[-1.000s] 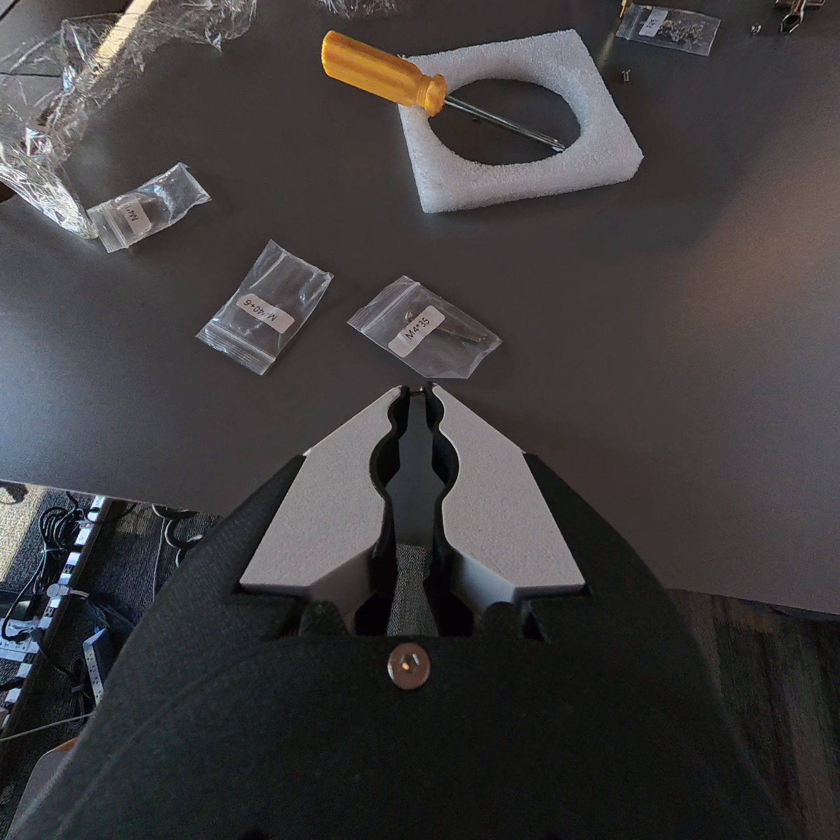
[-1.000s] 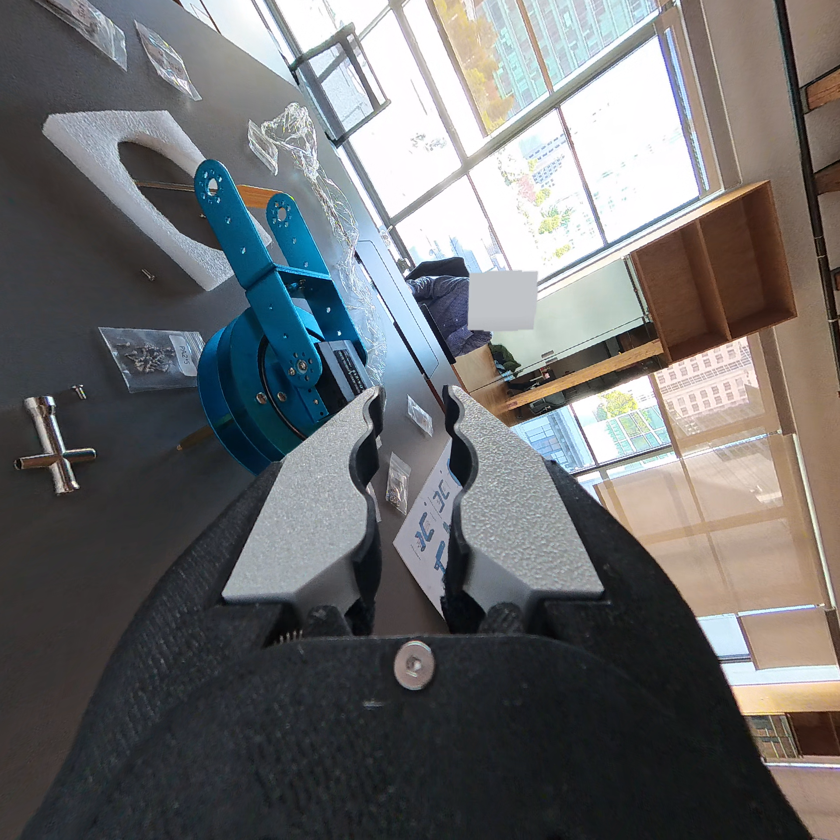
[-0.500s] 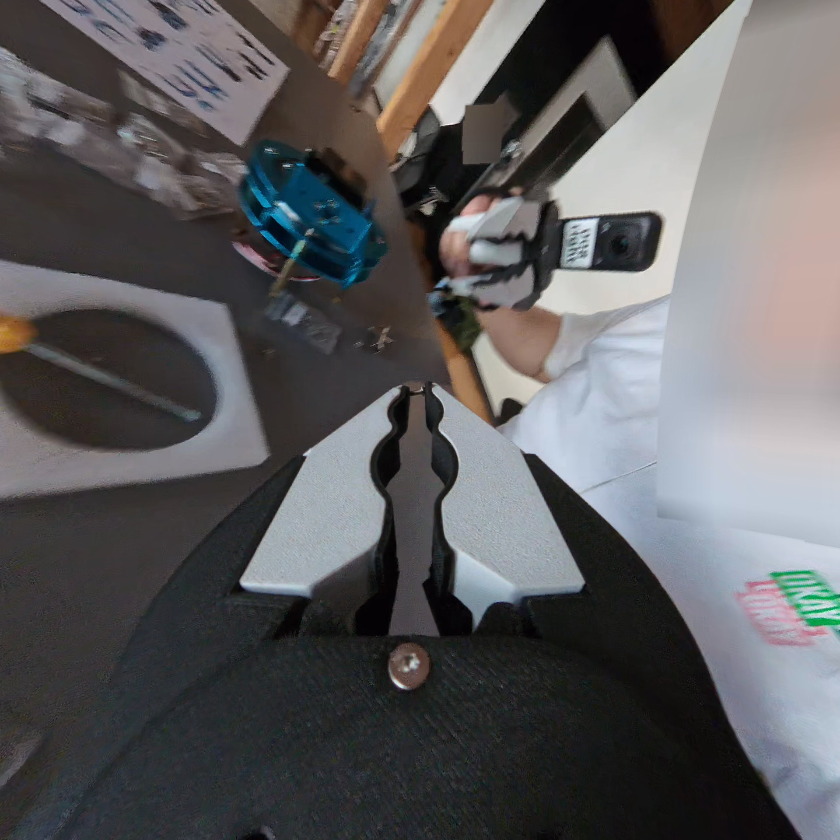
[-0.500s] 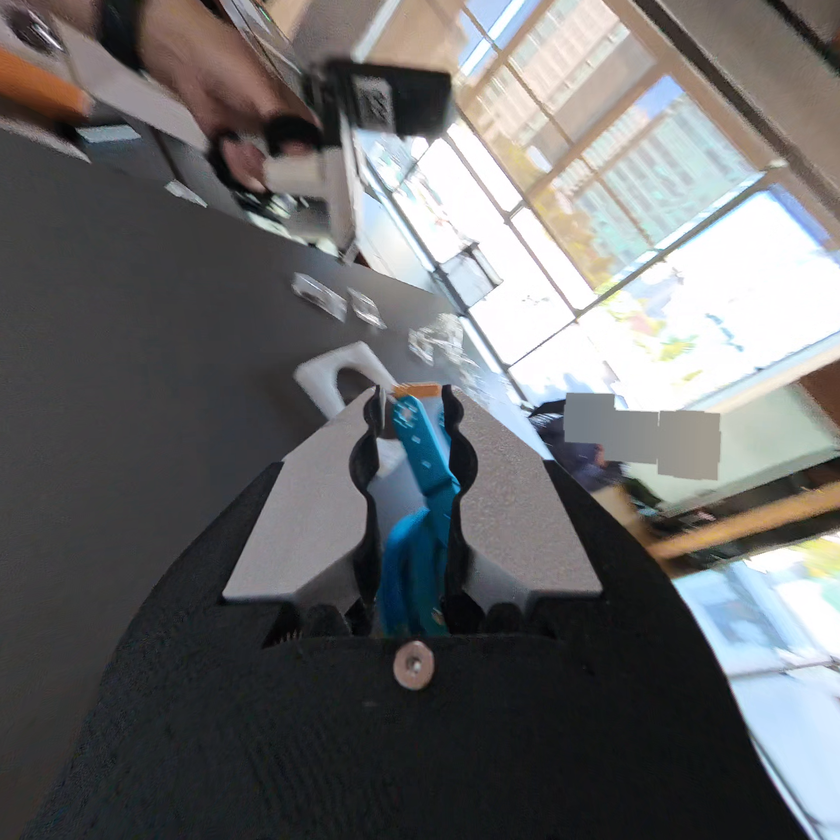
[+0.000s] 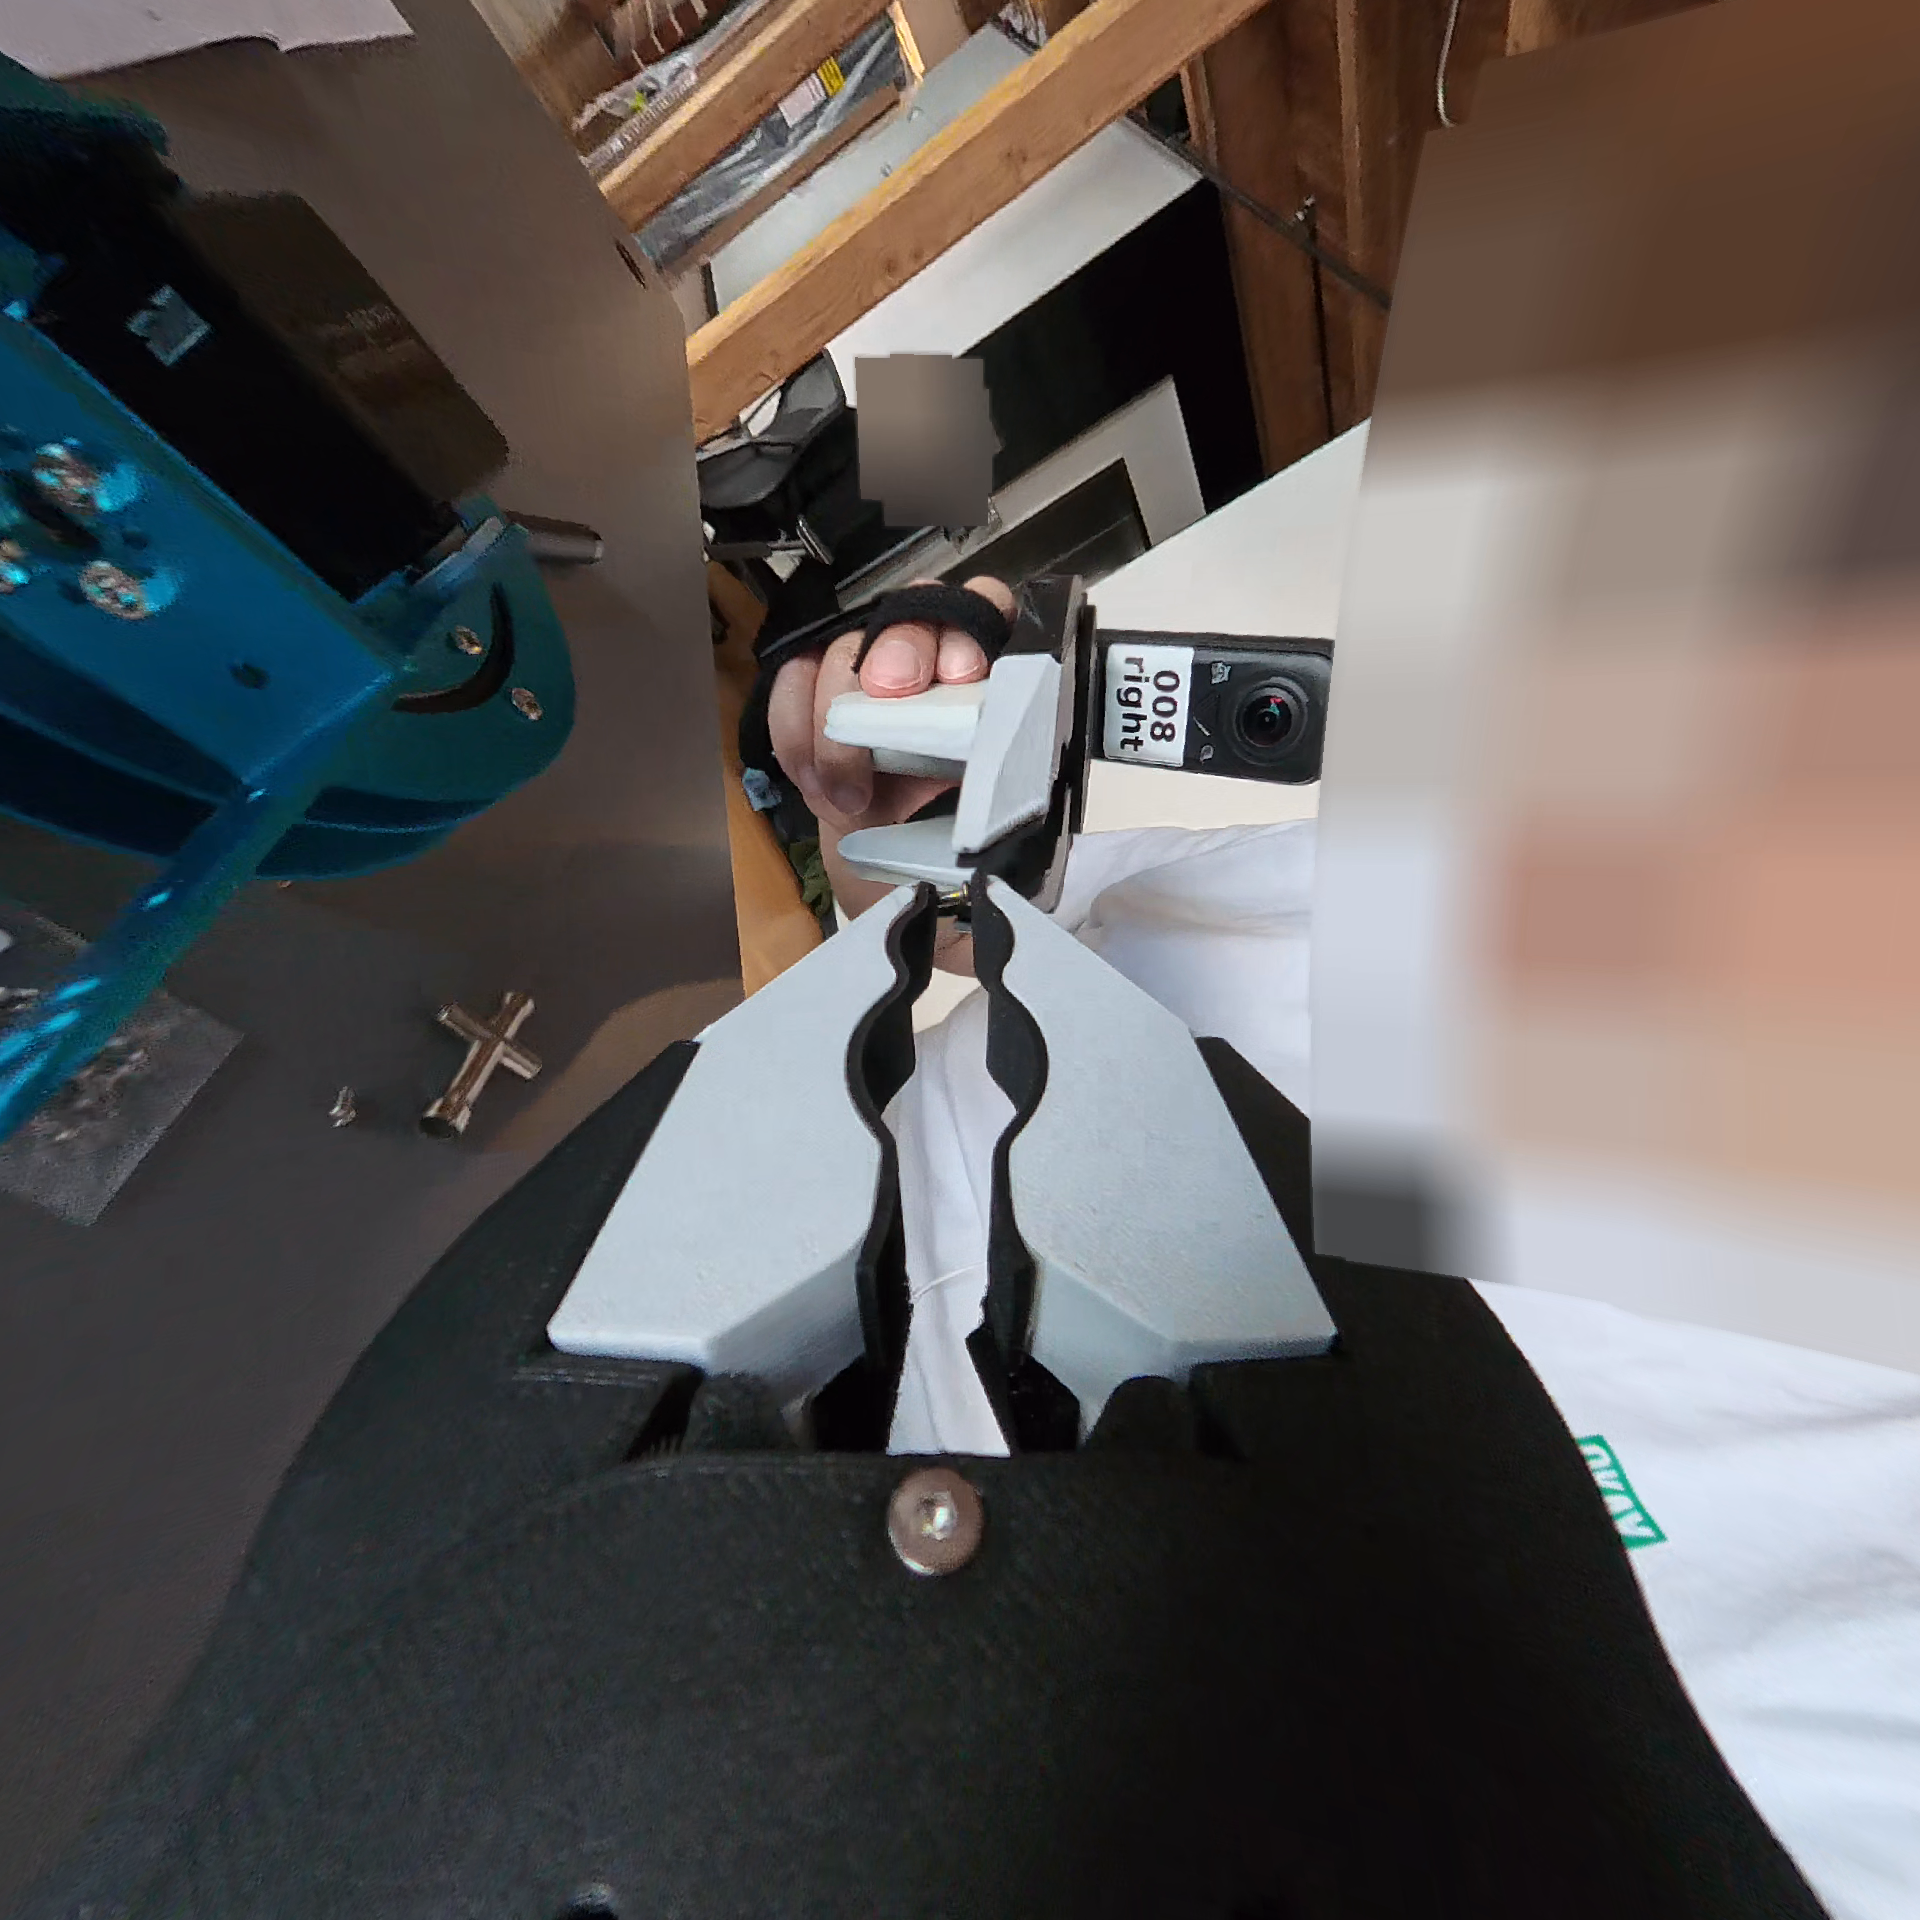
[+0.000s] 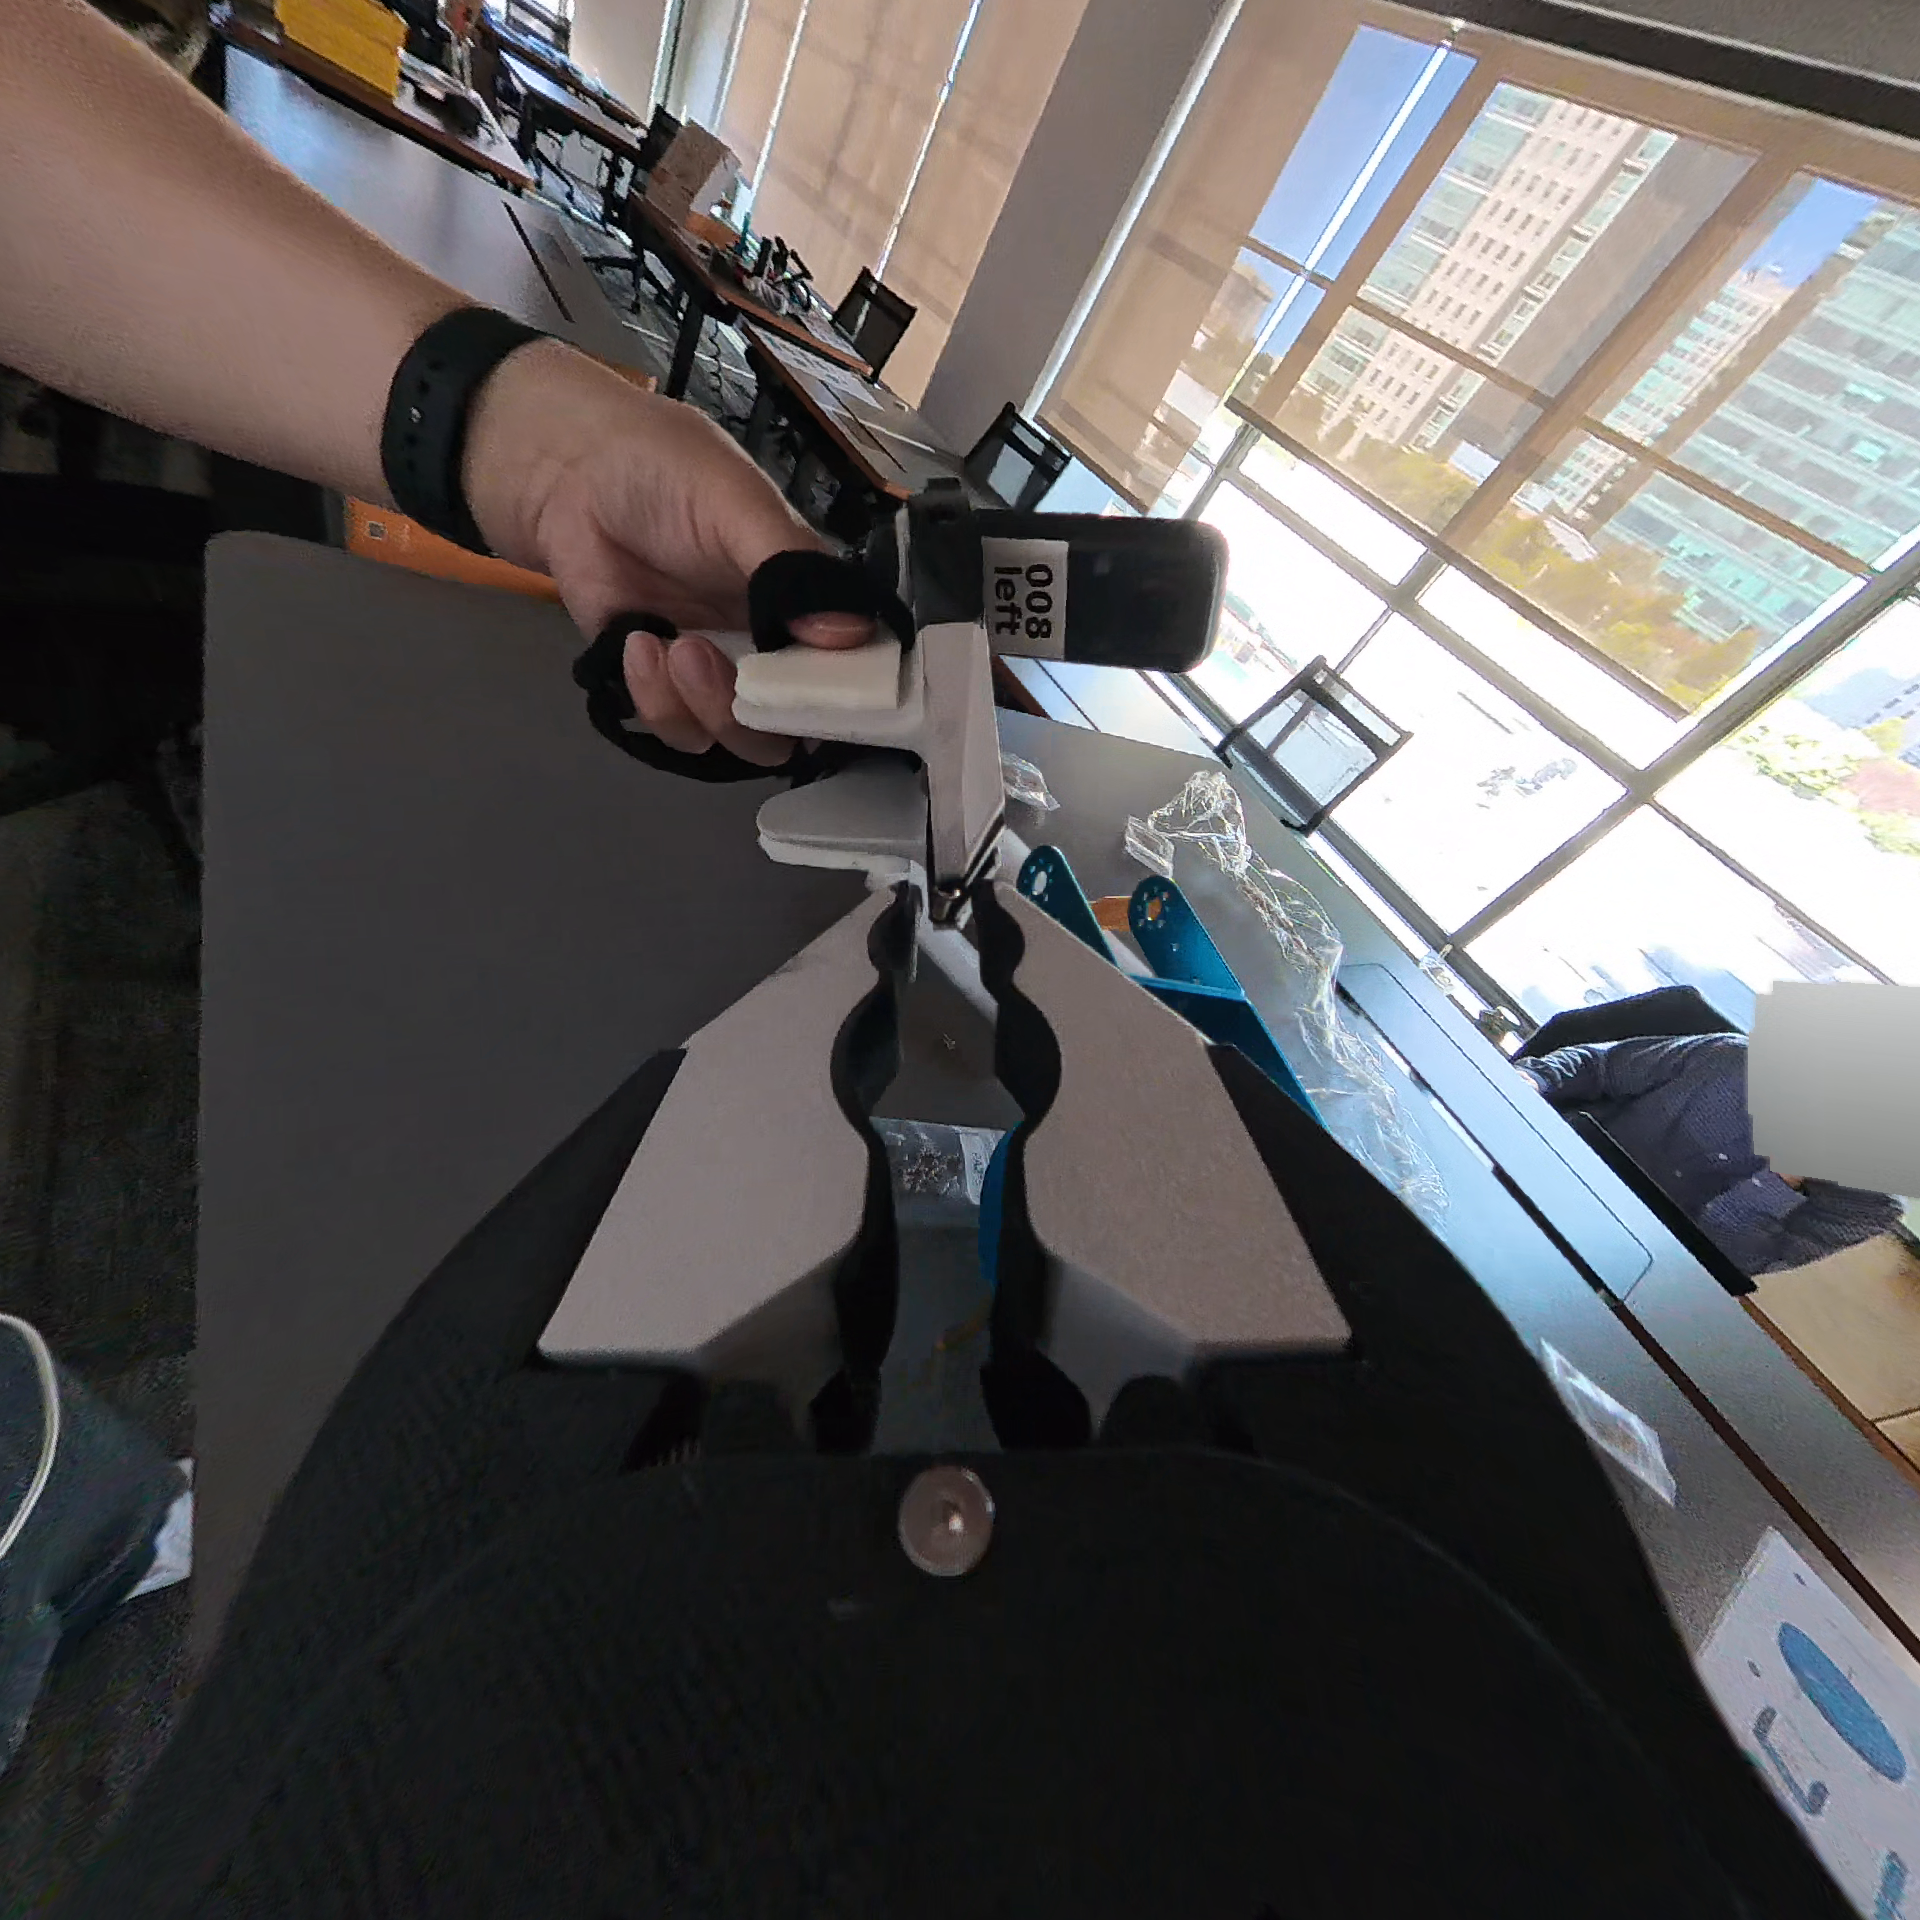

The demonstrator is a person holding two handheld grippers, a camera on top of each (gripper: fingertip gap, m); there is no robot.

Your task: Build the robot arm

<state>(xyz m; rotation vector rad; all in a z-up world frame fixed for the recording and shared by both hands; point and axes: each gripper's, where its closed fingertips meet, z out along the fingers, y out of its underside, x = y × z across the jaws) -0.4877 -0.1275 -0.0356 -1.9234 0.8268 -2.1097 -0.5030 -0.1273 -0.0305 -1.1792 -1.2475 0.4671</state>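
Observation:
My left gripper point(image 5: 948, 902) is shut on a small metal screw point(image 5: 952, 900) pinched at its very tips and held in the air. My right gripper point(image 6: 940, 920) faces it tip to tip. Its jaws stand narrowly open around the same screw point(image 6: 940, 912), and a slit shows between its left pad point(image 6: 891, 925) and the screw. The right gripper appears edge-on in the left wrist view point(image 5: 987, 847), held by a hand. The left gripper appears edge-on in the right wrist view point(image 6: 956, 878), also held by a hand. Both are above the near edge of the dark table point(image 6: 468, 831).
A blue metal bracket and disc assembly point(image 5: 208, 675) stands on the table and also shows in the right wrist view point(image 6: 1195, 956). A silver cross wrench point(image 5: 488, 1049), a loose screw point(image 5: 341, 1107) and a bag of screws point(image 5: 94, 1122) lie near it. Crumpled clear plastic point(image 6: 1247, 883) lies farther back.
Both grippers swung up from the table and turned to face each other tip to tip. The right jaws narrowed around the screw, which the left gripper has kept holding.

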